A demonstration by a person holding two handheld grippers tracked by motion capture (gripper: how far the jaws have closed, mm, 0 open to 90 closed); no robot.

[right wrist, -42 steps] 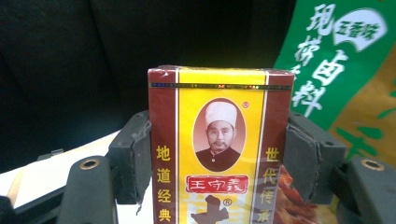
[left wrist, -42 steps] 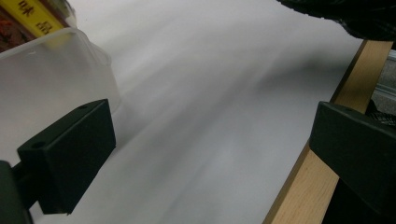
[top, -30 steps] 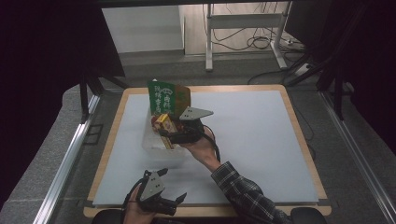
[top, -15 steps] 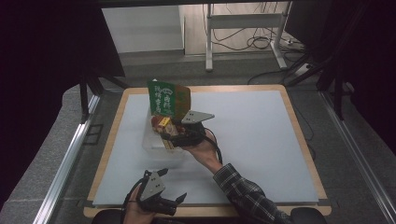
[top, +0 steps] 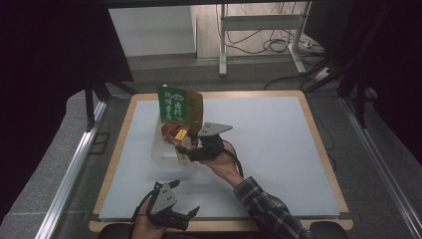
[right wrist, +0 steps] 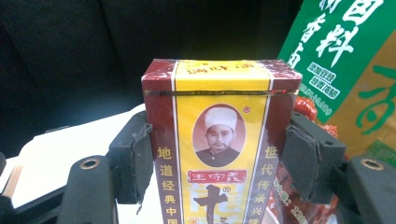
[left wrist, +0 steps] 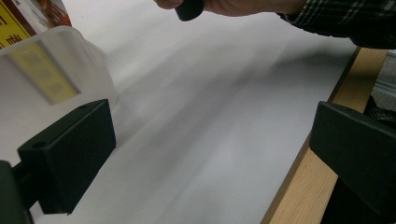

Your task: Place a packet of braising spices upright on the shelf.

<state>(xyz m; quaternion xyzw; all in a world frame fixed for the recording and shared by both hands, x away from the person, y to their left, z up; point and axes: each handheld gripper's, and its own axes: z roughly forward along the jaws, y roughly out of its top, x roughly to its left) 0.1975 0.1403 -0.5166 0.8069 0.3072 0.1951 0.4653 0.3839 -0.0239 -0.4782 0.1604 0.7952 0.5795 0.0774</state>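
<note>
Box: a yellow and maroon carton (right wrist: 219, 144) is held upright over the translucent plastic bin (top: 166, 157), near the left side of the table's white mat (top: 278, 144).
Right gripper: the right gripper (right wrist: 219, 163) is clamped on the carton, one pad pressed to each narrow side, as seen in the right gripper view.
Neighbours: a green and orange bag (top: 180, 105) and a red packet (right wrist: 306, 109) are stood just behind the carton in the bin.
Left gripper: the left gripper (left wrist: 205, 154) is held with jaws apart and nothing between them, low at the near edge of the mat, beside the bin's wall (left wrist: 56, 79).
Risk, slip: the glossy carton could be tilted or dropped if the grip were loosened too high.
Risk, crowding: the bag could be knocked over, or the packet crushed, if the carton were pushed down against them.
Risk, bin: the light bin could be shoved across the mat, since it is not steadied.
</note>
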